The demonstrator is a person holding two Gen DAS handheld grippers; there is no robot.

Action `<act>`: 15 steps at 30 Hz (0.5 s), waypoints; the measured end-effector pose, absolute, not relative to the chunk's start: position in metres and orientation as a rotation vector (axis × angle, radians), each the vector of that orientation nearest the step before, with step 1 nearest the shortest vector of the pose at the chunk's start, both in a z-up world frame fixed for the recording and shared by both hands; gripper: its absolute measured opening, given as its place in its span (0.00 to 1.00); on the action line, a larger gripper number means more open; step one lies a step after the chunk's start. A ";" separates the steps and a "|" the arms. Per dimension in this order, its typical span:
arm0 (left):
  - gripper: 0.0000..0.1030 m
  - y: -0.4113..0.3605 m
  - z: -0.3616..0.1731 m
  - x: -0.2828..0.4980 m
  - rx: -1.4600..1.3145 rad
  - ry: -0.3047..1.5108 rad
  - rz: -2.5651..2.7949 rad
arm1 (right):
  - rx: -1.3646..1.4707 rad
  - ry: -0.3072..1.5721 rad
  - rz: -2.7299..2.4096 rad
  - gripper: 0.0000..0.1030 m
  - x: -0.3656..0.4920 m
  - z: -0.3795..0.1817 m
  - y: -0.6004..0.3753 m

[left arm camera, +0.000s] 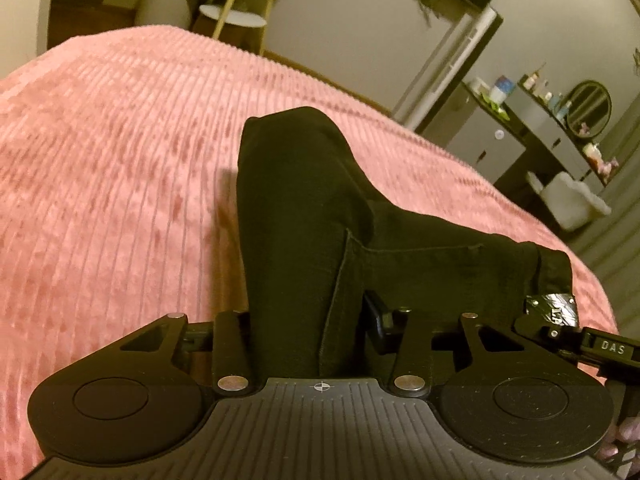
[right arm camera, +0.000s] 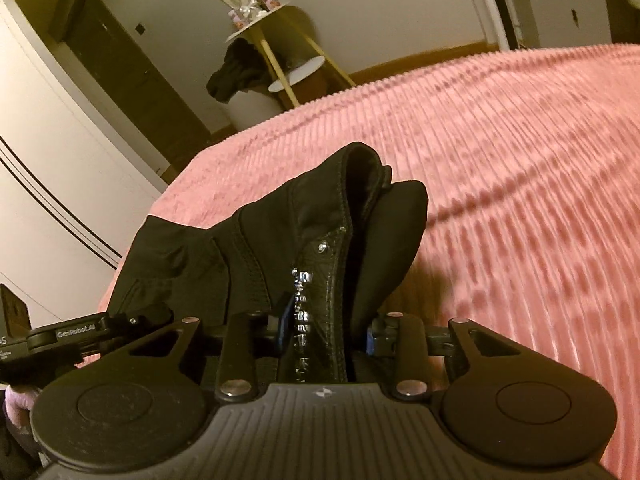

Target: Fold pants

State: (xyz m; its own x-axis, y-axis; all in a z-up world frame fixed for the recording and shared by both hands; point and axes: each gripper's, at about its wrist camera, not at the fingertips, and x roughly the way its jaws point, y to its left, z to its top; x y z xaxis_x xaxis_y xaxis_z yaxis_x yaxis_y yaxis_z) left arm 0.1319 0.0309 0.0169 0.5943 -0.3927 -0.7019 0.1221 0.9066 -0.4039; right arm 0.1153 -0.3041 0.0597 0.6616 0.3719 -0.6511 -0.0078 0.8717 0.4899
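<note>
Together, left gripper (left arm camera: 308, 320) and right gripper (right arm camera: 324, 328) tilt downward over the bed (left arm camera: 120, 140), each clamping pants (left arm camera: 300, 208) between its jaws.

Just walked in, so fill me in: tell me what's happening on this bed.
A person holding a gripper in each hand is folding black pants on a pink ribbed bedspread. The left gripper clamps one part of the fabric, the right gripper the shiny-trimmed waistband end, lifting that part off the bed.

Home bedroom: pink ribbed bedspread (left arm camera: 120, 140), dressing table with round mirror (left arm camera: 589, 109), toiletries, wardrobe doors (right arm camera: 48, 128).
</note>
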 end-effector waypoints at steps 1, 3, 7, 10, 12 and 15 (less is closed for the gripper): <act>0.44 0.032 0.020 0.134 -0.334 0.884 -0.305 | 0.461 0.819 0.223 0.31 0.120 0.064 -0.302; 0.43 0.035 0.025 0.138 -0.342 0.873 -0.301 | 0.439 0.798 0.223 0.31 0.129 0.072 -0.299; 0.42 0.041 0.030 0.145 -0.368 0.861 -0.288 | 0.419 0.758 0.218 0.31 0.149 0.088 -0.294; 0.43 0.048 0.035 0.146 -0.398 0.835 -0.262 | 0.414 0.741 0.232 0.31 0.155 0.094 -0.288; 0.44 0.056 0.034 0.151 -0.428 0.865 -0.253 | 0.418 0.752 0.244 0.31 0.155 0.091 -0.284; 0.45 0.066 0.025 0.153 -0.426 0.905 -0.225 | 0.409 0.795 0.259 0.31 0.156 0.079 -0.275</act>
State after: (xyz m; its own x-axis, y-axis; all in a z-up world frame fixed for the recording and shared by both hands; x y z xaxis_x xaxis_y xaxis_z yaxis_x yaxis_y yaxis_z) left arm 0.1529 0.0661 0.0247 0.6018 -0.3642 -0.7108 0.0113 0.8938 -0.4484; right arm 0.1561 -0.2755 0.0789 0.6753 0.3740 -0.6357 -0.0720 0.8912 0.4479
